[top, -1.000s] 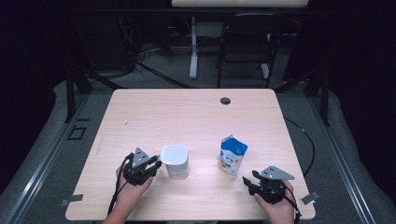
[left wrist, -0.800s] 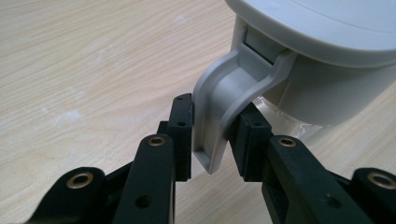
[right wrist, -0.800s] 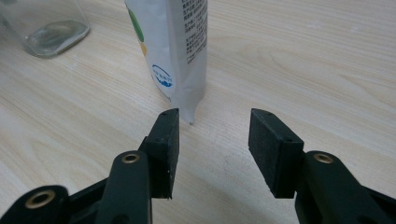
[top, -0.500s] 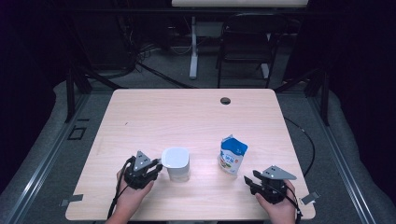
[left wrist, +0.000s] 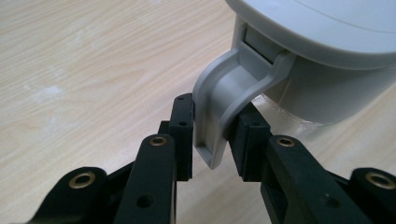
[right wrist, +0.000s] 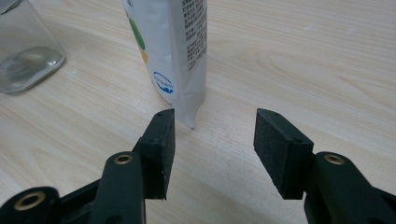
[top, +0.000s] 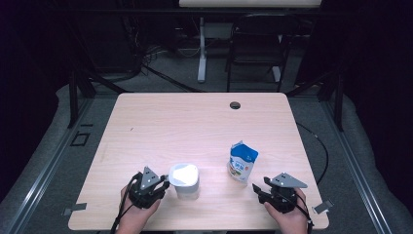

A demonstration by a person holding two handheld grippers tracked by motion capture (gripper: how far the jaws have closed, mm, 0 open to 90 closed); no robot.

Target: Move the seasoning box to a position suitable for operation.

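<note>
A clear jar with a grey lid (top: 184,176) stands near the table's front edge, left of centre. A grey handle (left wrist: 223,95) curves down from its lid (left wrist: 327,28). My left gripper (top: 164,185) (left wrist: 212,137) is shut on that handle, one pad on each side. A blue-and-white carton (top: 242,162) (right wrist: 173,51) stands upright to the right. My right gripper (top: 259,184) (right wrist: 212,147) sits just in front of the carton; its jaws have just been opening, with nothing between them. The jar's glass body (right wrist: 25,53) appears beyond the carton.
The wooden table (top: 195,126) has a small dark cable hole (top: 235,105) near its far edge. Both hands rest close to the front edge. A chair (top: 258,48) and a desk leg (top: 201,53) stand on the floor beyond the table.
My left gripper and the jar have shifted slightly to the right and toward the front edge. The right hand has stayed where it was.
</note>
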